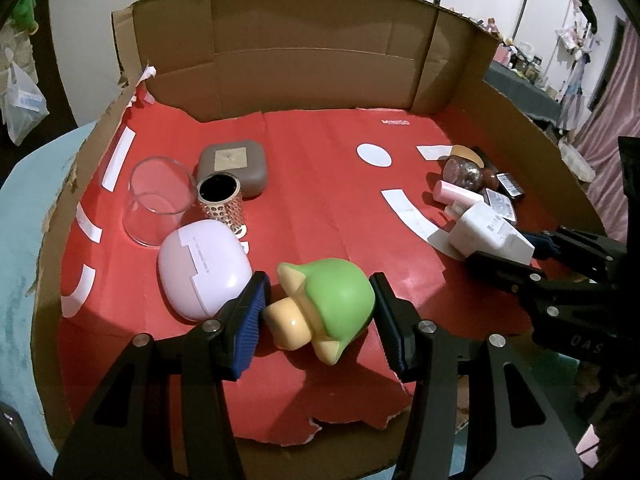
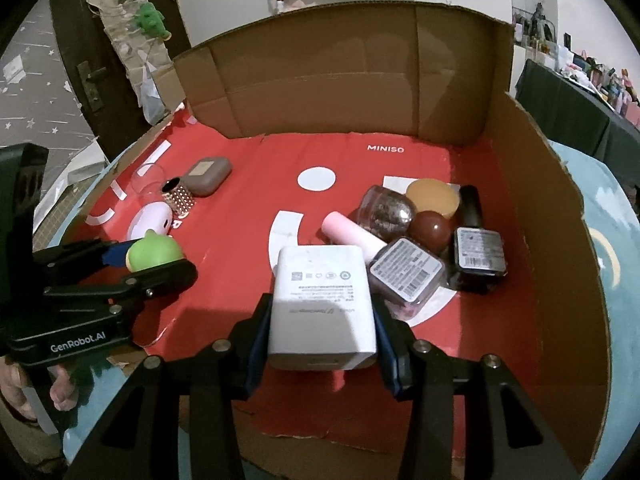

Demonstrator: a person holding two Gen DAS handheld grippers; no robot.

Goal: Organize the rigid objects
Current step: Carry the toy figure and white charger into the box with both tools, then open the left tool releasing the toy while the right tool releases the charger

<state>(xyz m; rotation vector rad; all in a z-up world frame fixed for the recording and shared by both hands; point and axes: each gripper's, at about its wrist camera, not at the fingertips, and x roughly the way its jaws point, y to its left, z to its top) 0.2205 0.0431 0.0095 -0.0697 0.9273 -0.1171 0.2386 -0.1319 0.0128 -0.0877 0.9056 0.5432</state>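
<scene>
A green and cream toy figure lies tilted on the red paper liner near the front of the box. My left gripper is shut on it, blue pads against both sides. From the right wrist view the same toy shows in the left gripper. A white charger block with printed labels sits between my right gripper's pads, which press its two sides. In the left wrist view that block and the right gripper are at the right edge.
At the left stand a clear glass cup, a perforated gold tube, a grey-brown case and a lilac case. At the right lie a pink tube, nail polish bottles and a brown ball. Cardboard walls surround everything.
</scene>
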